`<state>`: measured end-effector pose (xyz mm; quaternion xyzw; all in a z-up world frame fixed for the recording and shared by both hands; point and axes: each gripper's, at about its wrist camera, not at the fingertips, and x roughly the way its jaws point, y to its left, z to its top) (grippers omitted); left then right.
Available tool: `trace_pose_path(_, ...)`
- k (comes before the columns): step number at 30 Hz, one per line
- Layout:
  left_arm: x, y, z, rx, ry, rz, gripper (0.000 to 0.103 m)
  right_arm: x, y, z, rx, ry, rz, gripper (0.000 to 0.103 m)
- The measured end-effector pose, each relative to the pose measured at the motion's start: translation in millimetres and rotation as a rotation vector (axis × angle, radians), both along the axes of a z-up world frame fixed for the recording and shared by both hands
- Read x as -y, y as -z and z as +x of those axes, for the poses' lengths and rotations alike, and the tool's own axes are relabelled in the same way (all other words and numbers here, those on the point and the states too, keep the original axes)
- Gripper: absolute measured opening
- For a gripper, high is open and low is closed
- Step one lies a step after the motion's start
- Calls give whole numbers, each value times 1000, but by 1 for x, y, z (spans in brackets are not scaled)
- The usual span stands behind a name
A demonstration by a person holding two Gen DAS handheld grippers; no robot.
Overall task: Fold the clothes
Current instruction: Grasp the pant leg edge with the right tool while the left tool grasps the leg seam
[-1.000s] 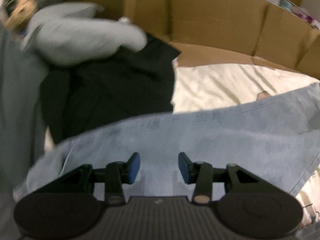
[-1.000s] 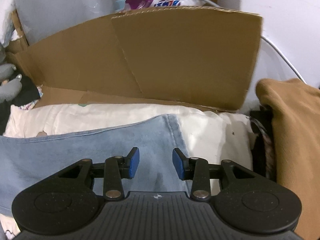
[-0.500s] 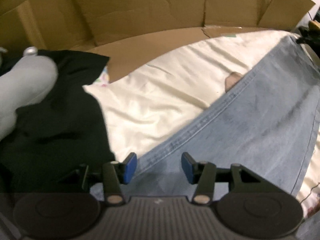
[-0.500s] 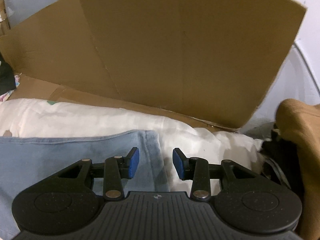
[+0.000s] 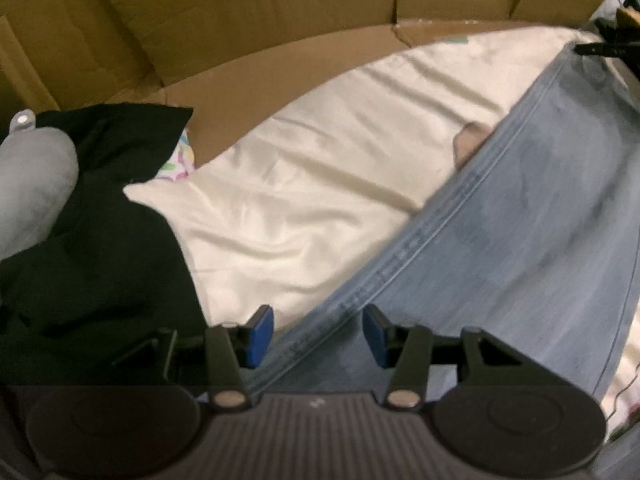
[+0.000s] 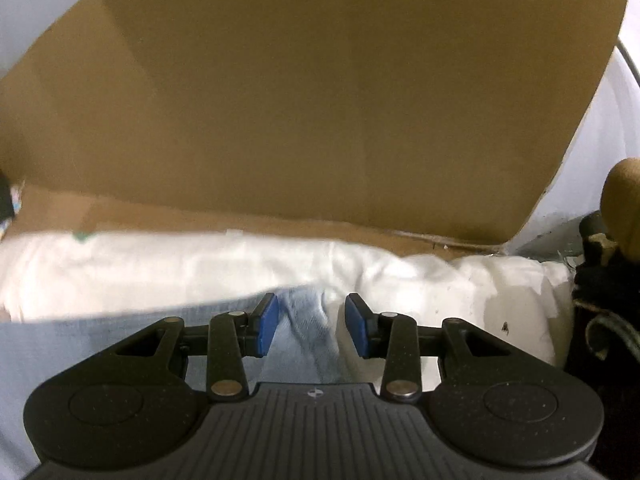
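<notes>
Light blue jeans lie spread on cream bedding. In the left wrist view their seamed edge runs diagonally from lower middle to upper right. My left gripper points steeply down over that edge. It is open, with the seam passing between its blue pads untouched. In the right wrist view my right gripper hovers low at the jeans' end. It is open too, and a corner of denim shows between its fingers without being pinched.
A cardboard wall stands close behind the bedding and also rims the left view. A black garment and a grey one lie at the left. A tan garment over dark items sits far right.
The left gripper rolled and moved off the grey and black clothes to the jeans' seam, its jaws widening a little. The right gripper sank and moved forward towards the cardboard, over the jeans' corner.
</notes>
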<state>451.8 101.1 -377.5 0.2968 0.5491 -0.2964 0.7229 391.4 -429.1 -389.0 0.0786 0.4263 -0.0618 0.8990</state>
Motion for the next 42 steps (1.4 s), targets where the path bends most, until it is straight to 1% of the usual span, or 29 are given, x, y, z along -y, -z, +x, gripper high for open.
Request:
trace_pose_path(6, -6, 11, -2, -32, 53, 49, 52, -7, 2, 7, -60, -65, -51, 43)
trace_pose_path(8, -7, 15, -2, -48, 77, 62, 53, -11, 1, 14, -82, -100, -69, 40)
trace_pose_path(9, -7, 16, -2, -56, 90, 68, 53, -14, 0, 16, -92, -122, -84, 34)
trace_pose_path(10, -8, 18, -3, -63, 102, 75, 53, -17, 0, 17, -98, -140, -103, 32)
trace_pose_path(11, -8, 20, -3, -61, 113, 85, 56, -20, -1, 18, -100, -152, -117, 29)
trace_pose_path(12, -8, 21, -2, -60, 123, 94, 57, -22, -2, 18, -101, -159, -126, 19)
trace_pose_path(13, -8, 23, -1, -71, 122, 94, 57, -21, -3, 18, -98, -151, -123, 14)
trace_pose_path(14, -9, 24, 0, -81, 122, 94, 58, -20, -6, 18, -93, -144, -122, 12)
trace_pose_path(16, -10, 24, 2, -91, 127, 87, 52, -22, -15, 16, -73, -139, -134, 10)
trace_pose_path(17, -11, 23, 3, -96, 128, 80, 40, -24, -19, 14, -57, -140, -148, 10)
trace_pose_path(18, -10, 21, 3, -92, 134, 77, 20, -25, -24, 12, -41, -141, -162, 9)
trace_pose_path(19, -10, 19, 3, -87, 139, 74, 11, -27, -29, 10, -25, -142, -175, 9)
trace_pose_path(21, -11, 12, 2, -62, 147, 63, 9, -31, -38, 6, 7, -144, -202, 9)
trace_pose_path(23, -15, 3, 6, -40, 126, 28, 8, -33, -44, 2, 34, -139, -225, 8)
trace_pose_path(25, -22, -6, 14, -29, 84, -20, 7, -32, -52, 1, 65, -114, -241, 8)
trace_pose_path(27, -24, -11, 19, -25, 81, -34, 7, -31, -57, 1, 87, -96, -248, 8)
trace_pose_path(30, -17, -4, 15, -15, 81, -20, 8, -36, -56, 7, 73, -99, -270, 8)
trace_pose_path(33, -15, 9, 15, -10, 62, -16, 9, -37, -43, 19, 41, -86, -264, 8)
trace_pose_path(35, -17, 17, 16, -15, 42, -22, 10, -40, -35, 25, 28, -90, -282, 8)
trace_pose_path(37, -22, 21, 19, -24, -4, -41, 15, -46, -25, 28, 9, -105, -313, 8)
trace_pose_path(38, -25, 17, 19, -22, -27, -51, 17, -45, -23, 29, -2, -103, -309, 8)
trace_pose_path(40, -31, 8, 19, -16, -75, -70, 26, -45, -19, 33, -24, -99, -301, 10)
trace_pose_path(41, -35, 4, 19, -12, -97, -81, 34, -44, -19, 34, -28, -94, -294, 13)
trace_pose_path(42, -41, -9, 17, 9, -110, -98, 41, -44, -25, 30, -8, -81, -278, 16)
